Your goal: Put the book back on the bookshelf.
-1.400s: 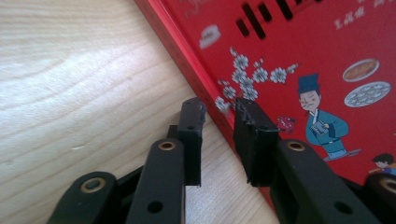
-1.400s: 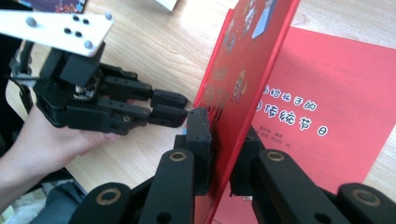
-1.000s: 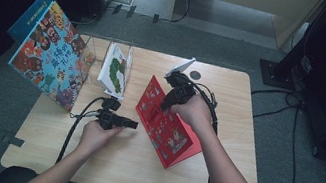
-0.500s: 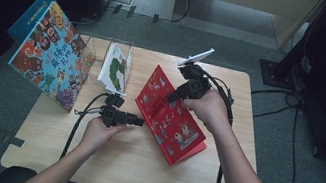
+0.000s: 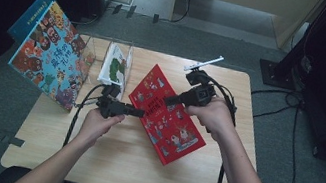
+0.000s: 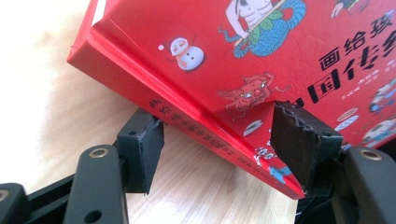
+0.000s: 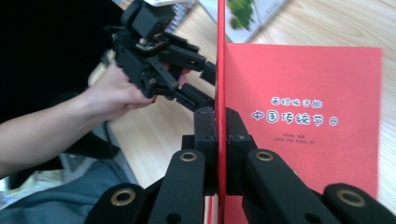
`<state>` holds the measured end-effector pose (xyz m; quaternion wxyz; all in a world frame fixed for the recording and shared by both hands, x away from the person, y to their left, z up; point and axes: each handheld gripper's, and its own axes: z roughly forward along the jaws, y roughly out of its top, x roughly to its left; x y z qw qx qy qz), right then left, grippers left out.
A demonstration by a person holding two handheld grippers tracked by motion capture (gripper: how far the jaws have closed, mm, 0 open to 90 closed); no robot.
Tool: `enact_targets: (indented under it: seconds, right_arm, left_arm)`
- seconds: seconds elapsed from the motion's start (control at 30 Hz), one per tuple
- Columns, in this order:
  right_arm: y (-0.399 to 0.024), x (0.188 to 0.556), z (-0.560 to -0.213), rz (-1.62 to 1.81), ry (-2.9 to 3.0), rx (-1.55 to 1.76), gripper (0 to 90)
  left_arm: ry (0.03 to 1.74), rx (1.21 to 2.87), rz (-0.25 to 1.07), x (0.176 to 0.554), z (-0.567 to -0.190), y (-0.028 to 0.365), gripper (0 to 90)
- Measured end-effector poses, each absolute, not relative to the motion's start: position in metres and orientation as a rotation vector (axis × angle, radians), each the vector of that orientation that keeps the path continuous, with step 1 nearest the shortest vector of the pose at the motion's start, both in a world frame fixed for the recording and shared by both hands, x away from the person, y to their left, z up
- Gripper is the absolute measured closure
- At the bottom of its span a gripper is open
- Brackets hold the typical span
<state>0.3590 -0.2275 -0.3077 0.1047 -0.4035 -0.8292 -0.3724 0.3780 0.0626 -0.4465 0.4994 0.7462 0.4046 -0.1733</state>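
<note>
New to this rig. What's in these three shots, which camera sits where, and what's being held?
No robot here: a person works with a two-jaw hand-held gripper in each hand. The high view looks down on the wooden table; the other two cameras ride on the grippers. The right hand-held gripper is shut on the lifted front cover of the red book, with the title page showing beside it. The left hand-held gripper has just been opening; its jaws straddle the book's spine corner. Also on the table: a clear stand with a white and green book, and a big colourful book leaning.

Red book's page (image 7: pixel 299 116): 中国传统节日
</note>
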Motion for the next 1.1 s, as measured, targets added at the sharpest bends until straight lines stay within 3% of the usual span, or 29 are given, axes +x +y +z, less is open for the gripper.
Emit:
enact_targets:
  seconds: [0.07, 0.13, 0.23, 0.47, 0.57, 0.8, 1.1]
  right_arm:
    - [-0.235, 0.356, -0.309, -1.185, -2.426, -1.129, 88.4]
    - [-0.243, 0.351, -0.310, -1.266, -2.414, -1.074, 88.6]
    - [-0.250, 0.348, -0.316, -1.304, -2.407, -1.025, 88.8]
    - [-0.265, 0.347, -0.337, -1.472, -2.355, -0.863, 88.7]
    - [-0.261, 0.345, -0.342, -1.460, -2.451, -0.824, 83.1]
    - [-0.258, 0.353, -0.350, -1.462, -2.505, -0.855, 71.2]
    - [-0.262, 0.356, -0.359, -1.449, -2.546, -0.917, 66.3]
  left_arm:
    - [0.942, 1.738, -0.470, 0.384, -0.441, 0.069, 28.3]
    - [0.889, 1.749, -0.431, 0.384, -0.431, 0.071, 27.7]
    - [0.813, 1.853, -0.322, 0.381, -0.414, 0.072, 33.5]
    - [0.604, 1.759, -0.398, 0.377, -0.402, 0.090, 63.2]
    - [0.551, 1.803, -0.353, 0.375, -0.391, 0.096, 69.6]
    - [0.442, 1.892, -0.245, 0.366, -0.370, 0.095, 79.4]
    - [0.396, 2.070, -0.121, 0.361, -0.356, 0.088, 80.2]
